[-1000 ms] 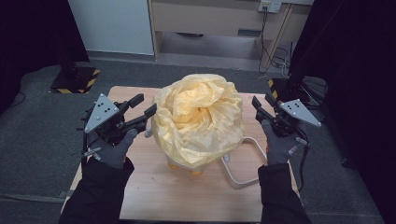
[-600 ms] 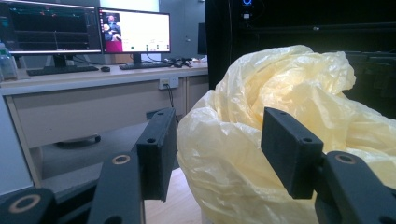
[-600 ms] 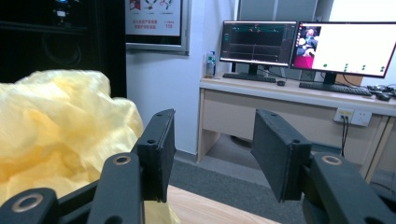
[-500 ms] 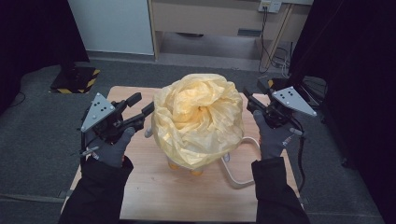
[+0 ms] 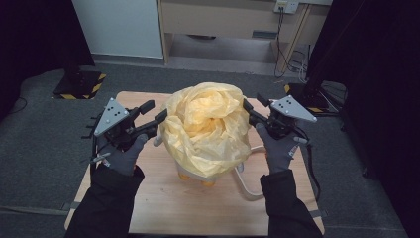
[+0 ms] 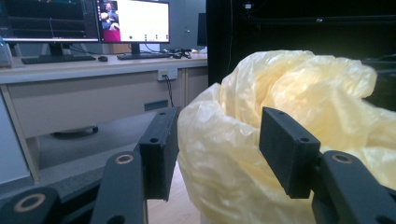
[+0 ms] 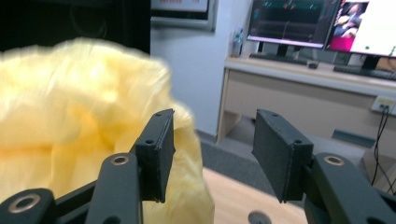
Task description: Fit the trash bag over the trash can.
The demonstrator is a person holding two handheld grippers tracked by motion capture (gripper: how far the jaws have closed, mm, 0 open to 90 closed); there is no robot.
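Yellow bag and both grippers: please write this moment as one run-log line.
yellow bag: puffed up over bin | left gripper: open, at bag's left side | right gripper: open, at bag's right side | table: wooden

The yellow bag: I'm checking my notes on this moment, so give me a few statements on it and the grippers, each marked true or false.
1. The yellow bag stands on a wooden table. True.
2. The left gripper is clamped shut. False: its jaws stand open at the bag's side.
3. The right gripper is at the bag's other side. True.
4. The bag lies flat and folded. False: it is puffed up and crumpled.
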